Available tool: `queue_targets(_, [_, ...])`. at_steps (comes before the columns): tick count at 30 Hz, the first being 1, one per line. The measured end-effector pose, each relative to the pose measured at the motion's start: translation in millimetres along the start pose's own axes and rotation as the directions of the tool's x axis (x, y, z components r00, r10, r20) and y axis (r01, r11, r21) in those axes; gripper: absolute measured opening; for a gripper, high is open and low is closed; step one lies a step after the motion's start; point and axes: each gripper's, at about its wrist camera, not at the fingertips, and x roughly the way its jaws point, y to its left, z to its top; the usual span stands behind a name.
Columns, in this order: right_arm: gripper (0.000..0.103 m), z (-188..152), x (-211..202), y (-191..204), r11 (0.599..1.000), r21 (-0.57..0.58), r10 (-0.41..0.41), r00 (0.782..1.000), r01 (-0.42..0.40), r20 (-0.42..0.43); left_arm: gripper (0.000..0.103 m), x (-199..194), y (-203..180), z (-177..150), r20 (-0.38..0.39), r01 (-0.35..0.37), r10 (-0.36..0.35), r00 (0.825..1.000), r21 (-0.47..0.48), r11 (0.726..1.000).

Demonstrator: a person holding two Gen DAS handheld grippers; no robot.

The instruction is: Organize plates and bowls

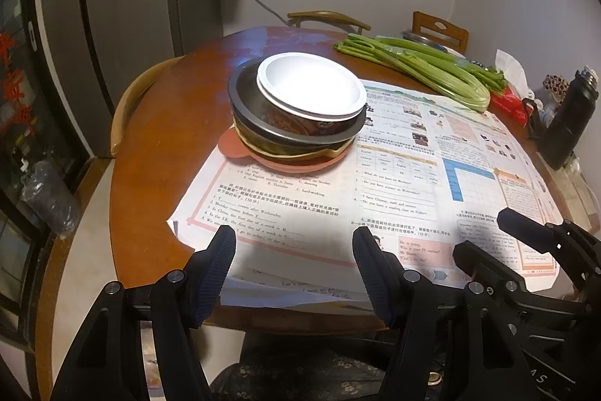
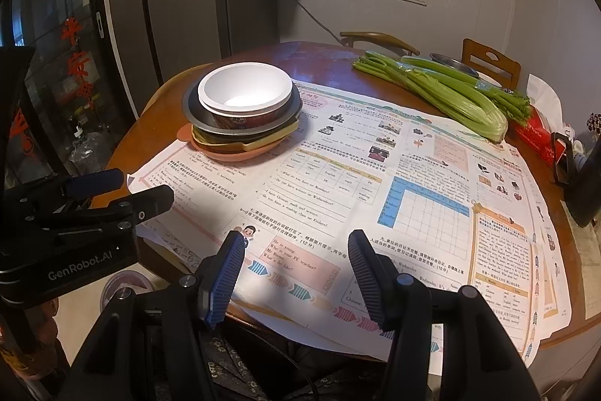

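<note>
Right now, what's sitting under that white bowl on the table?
The white bowl rests in a grey metal pan, above a yellow dish and an orange plate on printed paper sheets. Anything else nested between them is covered.

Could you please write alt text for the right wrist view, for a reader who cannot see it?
A stack of dishes, white bowl on top, sits on worksheets covering a round wooden table; both grippers, right gripper and left gripper, hover open and empty nearby.

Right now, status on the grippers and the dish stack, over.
Left hand-held gripper open, empty. Right hand-held gripper open, empty. Stack on the paper, white bowl on top. Celery beyond, path clear.
</note>
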Motion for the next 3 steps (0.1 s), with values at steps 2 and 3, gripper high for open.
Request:
queue_targets(2, [0.057, 0.0, 0.2, 0.0, 1.000, 0.001, 0.000, 1.000, 0.000, -0.004, 0.066, 0.1, -1.0, 0.3, 0.001, 0.000, 0.000, 1.000, 0.002, 1.000])
queue_targets(3, [0.057, -0.3, 0.4, -0.5, 1.000, 0.004, 0.001, 1.000, -0.001, -0.006, 0.066, 0.4, -1.1, 0.1, 0.001, -0.002, 0.002, 1.000, 0.000, 1.000])
